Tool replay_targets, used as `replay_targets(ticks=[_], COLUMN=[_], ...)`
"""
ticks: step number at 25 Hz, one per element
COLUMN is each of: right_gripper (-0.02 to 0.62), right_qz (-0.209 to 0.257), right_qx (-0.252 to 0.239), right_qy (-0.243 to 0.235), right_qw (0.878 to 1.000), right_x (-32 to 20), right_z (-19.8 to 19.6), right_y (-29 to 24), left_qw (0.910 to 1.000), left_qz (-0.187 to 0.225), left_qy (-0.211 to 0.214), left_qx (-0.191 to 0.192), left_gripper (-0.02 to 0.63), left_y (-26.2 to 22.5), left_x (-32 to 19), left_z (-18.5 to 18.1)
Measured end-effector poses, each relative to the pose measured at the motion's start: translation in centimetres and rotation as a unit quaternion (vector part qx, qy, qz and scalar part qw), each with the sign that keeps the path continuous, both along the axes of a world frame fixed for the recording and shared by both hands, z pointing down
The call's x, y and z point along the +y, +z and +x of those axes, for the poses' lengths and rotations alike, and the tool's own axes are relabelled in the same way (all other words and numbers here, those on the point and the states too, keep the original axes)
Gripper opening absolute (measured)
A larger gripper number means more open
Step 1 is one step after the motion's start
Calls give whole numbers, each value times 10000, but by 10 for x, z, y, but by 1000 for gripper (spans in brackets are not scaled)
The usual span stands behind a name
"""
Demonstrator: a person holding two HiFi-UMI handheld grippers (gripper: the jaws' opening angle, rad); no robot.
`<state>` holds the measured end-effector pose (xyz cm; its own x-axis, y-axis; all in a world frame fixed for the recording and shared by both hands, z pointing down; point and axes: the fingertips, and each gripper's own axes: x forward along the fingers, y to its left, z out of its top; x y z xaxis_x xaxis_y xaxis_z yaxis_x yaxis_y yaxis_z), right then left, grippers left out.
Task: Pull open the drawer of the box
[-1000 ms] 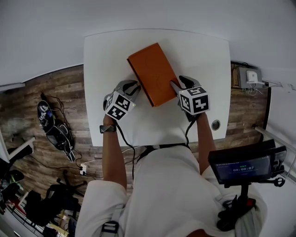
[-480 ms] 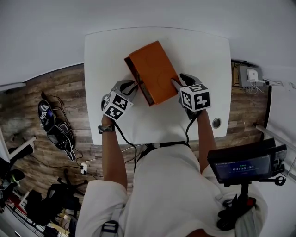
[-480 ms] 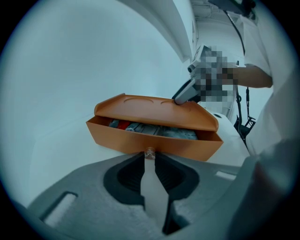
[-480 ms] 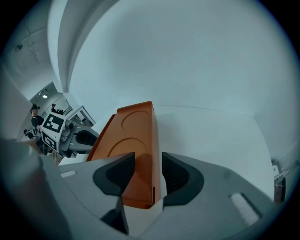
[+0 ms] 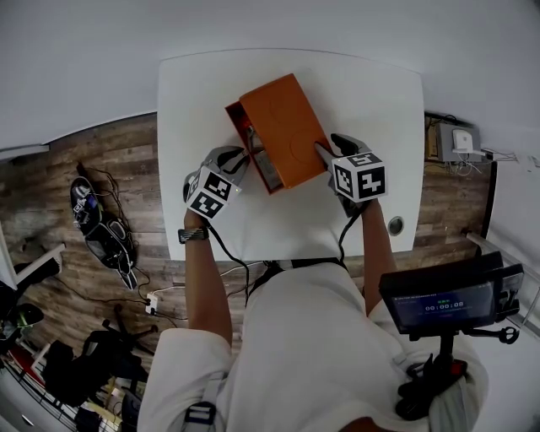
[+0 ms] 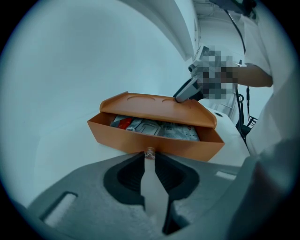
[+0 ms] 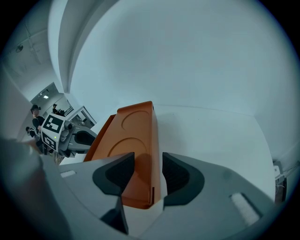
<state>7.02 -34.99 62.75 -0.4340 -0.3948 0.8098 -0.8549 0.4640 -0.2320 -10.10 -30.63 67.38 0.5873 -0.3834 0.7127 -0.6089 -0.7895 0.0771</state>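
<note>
Nearest, wears a white shirt (image 5: 312, 354) and a dark watch (image 5: 196, 234) on the left wrist, well short of the box (image 5: 285, 126). Has a small screen (image 5: 443, 305) on a stand off to the box's near right. Stretches both forearms toward the box.

Holds the left hand-held gripper (image 6: 150, 158) just off the box's left long side, angled down, jaws drawn narrow and pinched on the small clear knob (image 6: 150, 153) at the middle of the drawer (image 6: 126, 136) front. Holds the right hand-held gripper (image 7: 148, 161) at the box's near right corner, jaws set wide with the box's near end between them, one pad at the lid edge and the other along the right side wall, clasping it as far as shows.

Shows the orange box lying flat and skewed near the middle of the white surface (image 5: 380, 101), its lid embossed with two shallow arcs. Shows the drawer slid partway out of the box's left long side, far enough to reveal printed packets (image 6: 154, 127) under the box's top, one with red on it.

Ends with the surface's far edge past the box's far end, against a pale wall (image 5: 270, 25). Takes in wood-plank floor (image 5: 110, 160) well left of the box, with dark gear (image 5: 105, 240) lying on it.
</note>
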Motion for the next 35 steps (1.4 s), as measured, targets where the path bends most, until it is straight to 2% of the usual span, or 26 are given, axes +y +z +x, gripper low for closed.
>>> replay_targets(ticks=[22,35], right_gripper=[195,195], right_qz=[104,110], right_qx=[79,120], right_qy=[-50,-43], right_qw=[9999,9999], right_x=[-4,-7], right_z=[0,1], right_y=[0,3], left_qw=[9987,9975], left_qz=[-124,-179], left_qy=[-333,-530], left_qx=[-368,-440], left_gripper=[74,74], left_y=[7,12], left_x=[16,22], left_z=[-38,-54])
